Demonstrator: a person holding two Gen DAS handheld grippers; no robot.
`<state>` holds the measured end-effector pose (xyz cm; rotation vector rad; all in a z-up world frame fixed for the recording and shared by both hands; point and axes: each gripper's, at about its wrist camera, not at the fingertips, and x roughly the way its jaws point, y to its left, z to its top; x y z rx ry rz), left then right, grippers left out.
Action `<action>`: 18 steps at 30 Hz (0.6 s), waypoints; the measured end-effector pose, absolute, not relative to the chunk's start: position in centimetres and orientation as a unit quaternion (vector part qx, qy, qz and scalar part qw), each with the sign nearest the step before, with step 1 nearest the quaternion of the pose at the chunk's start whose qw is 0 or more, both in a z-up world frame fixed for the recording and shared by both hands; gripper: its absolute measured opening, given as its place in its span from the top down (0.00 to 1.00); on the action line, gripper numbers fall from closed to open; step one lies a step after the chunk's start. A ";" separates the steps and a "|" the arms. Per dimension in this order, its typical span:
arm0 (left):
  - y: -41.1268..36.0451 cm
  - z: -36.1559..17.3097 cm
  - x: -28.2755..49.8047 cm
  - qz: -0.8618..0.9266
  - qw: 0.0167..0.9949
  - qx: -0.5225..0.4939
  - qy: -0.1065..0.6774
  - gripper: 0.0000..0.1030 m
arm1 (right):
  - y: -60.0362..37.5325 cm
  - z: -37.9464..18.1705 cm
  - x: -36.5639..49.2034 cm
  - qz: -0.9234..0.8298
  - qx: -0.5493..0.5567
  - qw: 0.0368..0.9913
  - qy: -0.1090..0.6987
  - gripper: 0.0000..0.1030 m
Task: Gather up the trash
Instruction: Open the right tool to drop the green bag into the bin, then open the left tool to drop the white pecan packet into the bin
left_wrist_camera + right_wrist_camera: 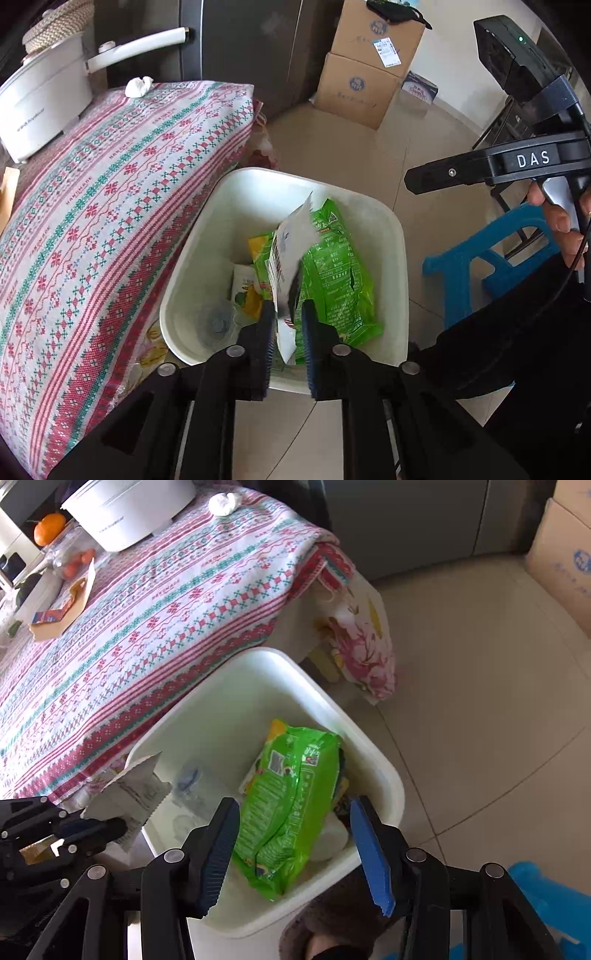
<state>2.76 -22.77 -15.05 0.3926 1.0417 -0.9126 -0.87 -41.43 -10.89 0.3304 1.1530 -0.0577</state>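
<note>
A white bin (258,173) (266,653) stands on the floor against the table. In it lie a green snack bag (340,273) (291,794), a yellow packet (245,291) and a clear plastic lid (218,325). My left gripper (288,310) (110,829) hangs over the bin's near rim with its jaws apart; a white wrapper (291,240) (133,790) stands loose and blurred between them. My right gripper (293,803) (480,170) is open above the bin, nothing between its fingers, the green bag below. A crumpled tissue (138,86) (223,502) and a torn orange carton (62,609) lie on the table.
The table carries a patterned cloth (92,221) and a white pot (44,99), with an orange (50,528) behind. Cardboard boxes (362,74) stand on the tiled floor beyond the bin. A blue stool (491,258) sits to the right. A person's hand (554,218) holds the right gripper.
</note>
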 end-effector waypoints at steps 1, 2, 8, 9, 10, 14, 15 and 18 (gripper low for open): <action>-23.0 -15.1 2.7 -0.413 0.753 0.187 0.477 0.53 | -41.6 -10.9 -1.0 -0.030 0.157 0.825 0.542 0.46; -23.1 -15.1 2.6 -0.408 0.758 0.191 0.471 0.32 | -41.8 -10.9 -1.1 -0.032 0.159 0.825 0.542 0.46; -23.0 -14.5 2.4 -0.395 0.771 0.205 0.456 0.18 | -42.7 -10.7 -1.4 -0.041 0.172 0.825 0.536 0.45; -22.8 -14.4 2.4 -0.391 0.773 0.205 0.455 0.16 | -42.7 -10.6 -1.4 -0.041 0.172 0.826 0.535 0.44; -22.6 -14.3 2.5 -0.389 0.775 0.204 0.454 0.16 | -42.7 -10.5 -1.4 -0.041 0.172 0.827 0.534 0.44; -21.4 -13.7 2.8 -0.375 0.784 0.196 0.455 0.14 | -42.2 -10.4 -1.2 -0.039 0.165 0.829 0.534 0.43; -21.2 -13.6 3.0 -0.371 0.786 0.194 0.455 0.14 | -42.1 -10.4 -1.1 -0.040 0.163 0.829 0.534 0.42; -20.0 -13.2 3.4 -0.359 0.792 0.184 0.457 0.14 | -41.9 -10.3 -1.1 -0.041 0.162 0.830 0.532 0.41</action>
